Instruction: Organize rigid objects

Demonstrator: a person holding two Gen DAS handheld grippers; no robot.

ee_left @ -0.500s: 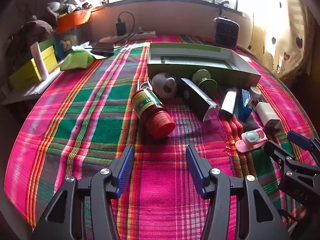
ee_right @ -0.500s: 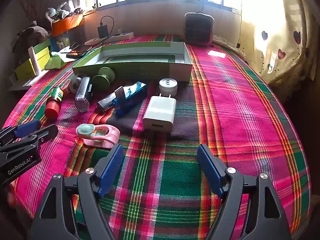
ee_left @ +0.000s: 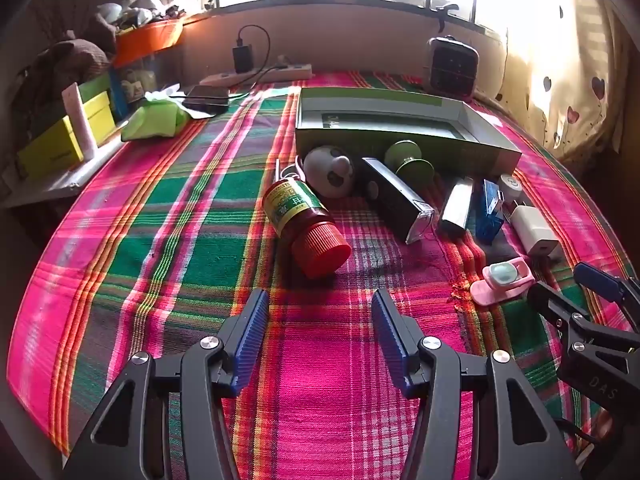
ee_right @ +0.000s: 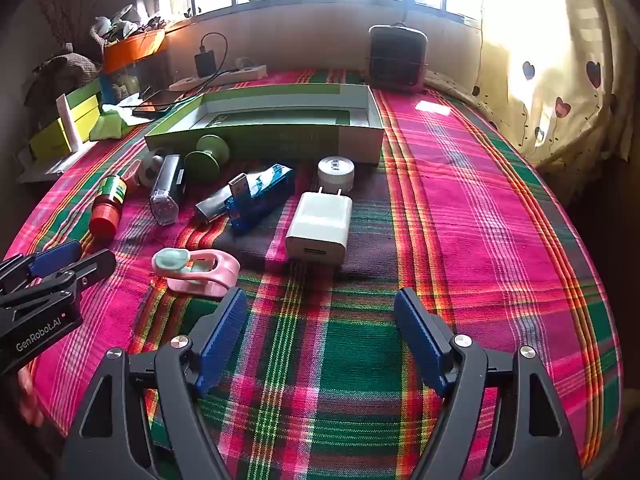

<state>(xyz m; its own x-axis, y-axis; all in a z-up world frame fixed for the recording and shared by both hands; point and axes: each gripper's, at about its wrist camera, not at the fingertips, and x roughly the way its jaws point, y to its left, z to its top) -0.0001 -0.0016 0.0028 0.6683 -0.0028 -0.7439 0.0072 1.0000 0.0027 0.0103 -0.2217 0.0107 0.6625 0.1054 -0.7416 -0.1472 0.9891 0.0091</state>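
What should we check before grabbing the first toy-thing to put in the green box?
1. Left hand-held gripper open, nothing held: ok.
2. Right hand-held gripper open, nothing held: ok.
3. Green box open on top, no objects seen inside: ok.
4. Red-capped bottle lying just ahead of the left hand-held gripper, unblocked: ok.
5. White charger ahead of the right hand-held gripper, prongs toward the box: ok.
6. Bottle cap tight: cannot tell.
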